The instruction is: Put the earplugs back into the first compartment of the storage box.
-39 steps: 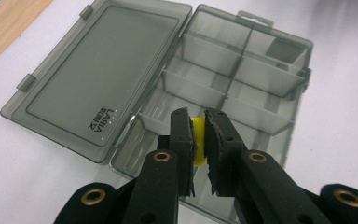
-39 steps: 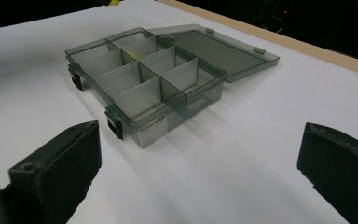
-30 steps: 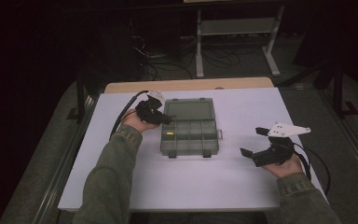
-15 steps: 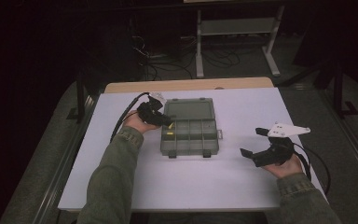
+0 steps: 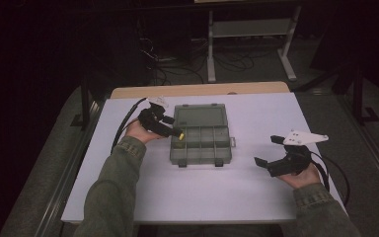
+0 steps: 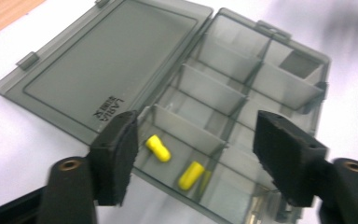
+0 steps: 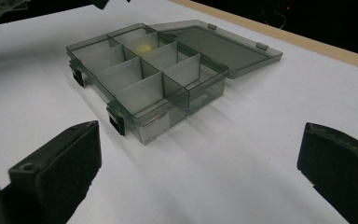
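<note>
White table (image 5: pixel 197 192) at frame centre; wooden edge strip (image 5: pixel 197 90) behind; metal stand (image 5: pixel 249 34), floor cables (image 5: pixel 177 61) at top.

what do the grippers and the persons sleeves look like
Both grippers are black with two blocky, matte jaws. The right gripper carries a pale grey three-cornered plate on top; a black cable loops from the left gripper. The person wears olive-green sleeves with buttoned cuffs.

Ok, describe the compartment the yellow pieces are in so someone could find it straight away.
On the white table lies an open grey organizer box, lid flat behind it. Take the near-left corner compartment, just beyond the left hand-held gripper: it alone holds two yellow pieces.
</note>
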`<state>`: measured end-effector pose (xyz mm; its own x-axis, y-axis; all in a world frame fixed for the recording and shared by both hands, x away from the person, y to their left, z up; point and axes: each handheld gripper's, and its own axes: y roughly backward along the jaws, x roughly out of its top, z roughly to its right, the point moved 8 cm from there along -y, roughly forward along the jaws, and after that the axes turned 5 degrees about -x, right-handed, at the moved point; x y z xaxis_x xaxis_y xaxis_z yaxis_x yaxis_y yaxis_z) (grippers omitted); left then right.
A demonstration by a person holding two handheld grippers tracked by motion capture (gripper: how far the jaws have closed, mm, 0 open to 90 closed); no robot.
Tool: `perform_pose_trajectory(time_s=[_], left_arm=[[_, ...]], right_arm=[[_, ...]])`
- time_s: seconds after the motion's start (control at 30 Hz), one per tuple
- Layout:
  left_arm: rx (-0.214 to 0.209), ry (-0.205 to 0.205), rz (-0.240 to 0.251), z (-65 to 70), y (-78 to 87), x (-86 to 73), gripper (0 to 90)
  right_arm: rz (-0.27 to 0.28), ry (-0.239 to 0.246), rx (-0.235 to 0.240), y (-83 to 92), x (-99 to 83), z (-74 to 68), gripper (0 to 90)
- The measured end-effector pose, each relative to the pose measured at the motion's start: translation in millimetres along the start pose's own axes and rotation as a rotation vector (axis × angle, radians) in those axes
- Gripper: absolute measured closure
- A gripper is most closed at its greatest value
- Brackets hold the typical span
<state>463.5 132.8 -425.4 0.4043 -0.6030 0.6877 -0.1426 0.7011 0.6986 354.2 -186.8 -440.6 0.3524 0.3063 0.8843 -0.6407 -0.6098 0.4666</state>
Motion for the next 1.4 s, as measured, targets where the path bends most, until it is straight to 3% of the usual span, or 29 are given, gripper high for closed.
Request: perform_pose_trajectory(time_s=[0.03,0.1,0.23,0.4,0.6,0.73,1.0,1.2,1.4], left_arm=[[-0.006,-0.004,0.007,1.9,0.8,0.3,28.4],[-0.014,-0.006,0.029,5.2,3.2,1.1,16.3],[-0.006,-0.004,0.081,8.5,11.2,1.5,5.8],[0.017,-0.002,0.121,13.0,24.3,-2.0,0.0],[0.038,-0.012,0.156,17.8,36.6,-7.9,0.0],[0.079,-0.014,0.179,18.6,46.3,-19.4,0.0],[0.110,-0.009,0.225,22.6,57.4,-34.6,0.0],[0.136,-0.022,0.279,32.5,65.3,-37.9,0.0],[0.170,-0.026,0.294,39.6,73.9,-49.0,0.0]], right_arm=[[0.000,0.000,0.000,0.0,0.0,0.0,0.0],[-0.002,-0.001,0.001,-0.1,-0.4,0.2,0.0],[-0.002,-0.003,0.000,0.1,-0.5,0.4,0.0],[-0.004,-0.001,0.001,-0.5,-0.4,-0.5,0.0],[-0.004,-0.003,-0.001,0.1,-0.7,0.2,0.0],[-0.004,-0.003,0.000,0.0,-0.5,-0.2,0.0],[-0.006,-0.003,-0.001,0.1,-1.1,-0.2,0.0],[-0.006,-0.003,-0.001,0.2,-1.3,-0.4,0.0],[-0.001,-0.011,0.000,1.5,-1.6,-0.1,0.0]])
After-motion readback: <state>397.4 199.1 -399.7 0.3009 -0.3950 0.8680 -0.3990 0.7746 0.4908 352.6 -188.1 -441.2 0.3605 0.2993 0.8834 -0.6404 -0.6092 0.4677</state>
